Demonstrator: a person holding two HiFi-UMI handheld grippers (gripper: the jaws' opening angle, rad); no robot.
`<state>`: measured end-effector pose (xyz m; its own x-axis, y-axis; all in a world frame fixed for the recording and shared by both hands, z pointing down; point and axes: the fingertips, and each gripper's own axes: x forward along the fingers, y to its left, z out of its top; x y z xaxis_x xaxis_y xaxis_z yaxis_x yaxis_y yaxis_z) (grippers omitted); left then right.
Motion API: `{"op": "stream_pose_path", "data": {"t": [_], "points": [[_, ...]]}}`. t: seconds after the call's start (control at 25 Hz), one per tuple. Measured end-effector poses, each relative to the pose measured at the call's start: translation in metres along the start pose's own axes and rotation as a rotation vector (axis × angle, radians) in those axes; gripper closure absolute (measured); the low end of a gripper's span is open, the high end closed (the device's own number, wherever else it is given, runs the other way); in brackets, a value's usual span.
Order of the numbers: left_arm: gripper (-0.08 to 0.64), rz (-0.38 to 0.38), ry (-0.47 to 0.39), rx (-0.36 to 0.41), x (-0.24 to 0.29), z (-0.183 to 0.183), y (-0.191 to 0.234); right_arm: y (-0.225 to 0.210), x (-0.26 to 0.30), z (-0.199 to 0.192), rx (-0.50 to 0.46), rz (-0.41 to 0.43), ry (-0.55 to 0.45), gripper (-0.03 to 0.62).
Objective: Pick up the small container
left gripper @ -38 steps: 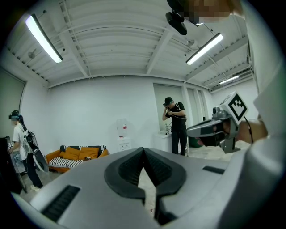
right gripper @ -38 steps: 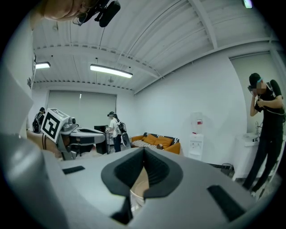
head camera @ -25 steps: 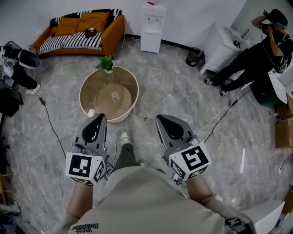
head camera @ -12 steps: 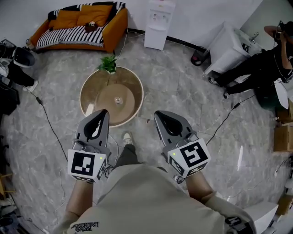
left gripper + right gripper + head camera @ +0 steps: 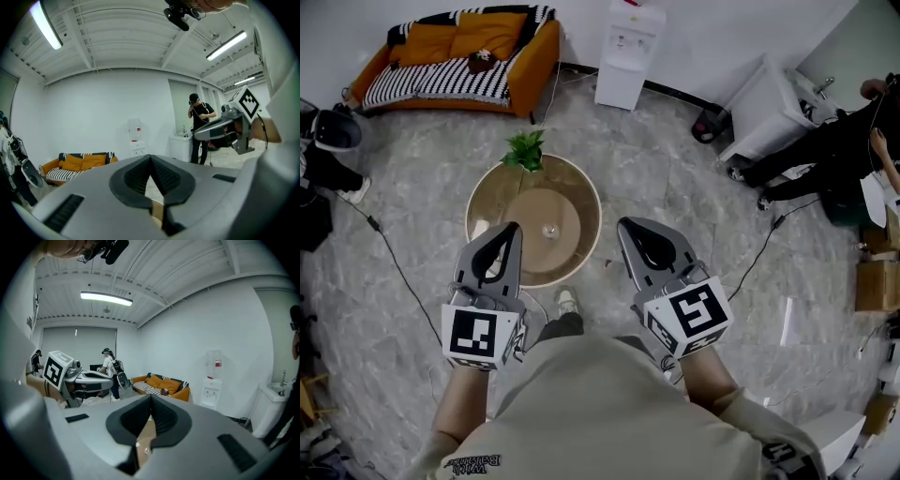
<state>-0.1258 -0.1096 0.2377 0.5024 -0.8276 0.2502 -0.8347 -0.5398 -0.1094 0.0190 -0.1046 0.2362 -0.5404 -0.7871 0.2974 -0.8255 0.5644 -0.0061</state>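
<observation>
Looking down, I see the container [image 5: 549, 230] on the worktop [image 5: 487, 199] lying ahead-right of my left gripper [image 5: 510, 228], nearer it than my right gripper [image 5: 626, 226], both with fingers closed on nothing.

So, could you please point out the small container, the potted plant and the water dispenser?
small container [image 5: 549, 230], head view, its top.
potted plant [image 5: 525, 148], head view, its leaves.
water dispenser [image 5: 626, 61], head view, its front panel.
</observation>
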Motion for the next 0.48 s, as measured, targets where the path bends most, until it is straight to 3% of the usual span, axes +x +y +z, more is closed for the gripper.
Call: {"op": "stream_pose_path", "data": {"t": [0.32, 0.48], "points": [[0.554, -0.024, 0.003, 0.002, 0.029, -0.004, 0.039, -0.019, 0.048, 0.021, 0.000, -0.044, -0.009, 0.595], [0.554, 0.010, 0.015, 0.026, 0.037, -0.006, 0.044, -0.027, 0.057, 0.017, -0.002, -0.028, 0.010, 0.597]]}}
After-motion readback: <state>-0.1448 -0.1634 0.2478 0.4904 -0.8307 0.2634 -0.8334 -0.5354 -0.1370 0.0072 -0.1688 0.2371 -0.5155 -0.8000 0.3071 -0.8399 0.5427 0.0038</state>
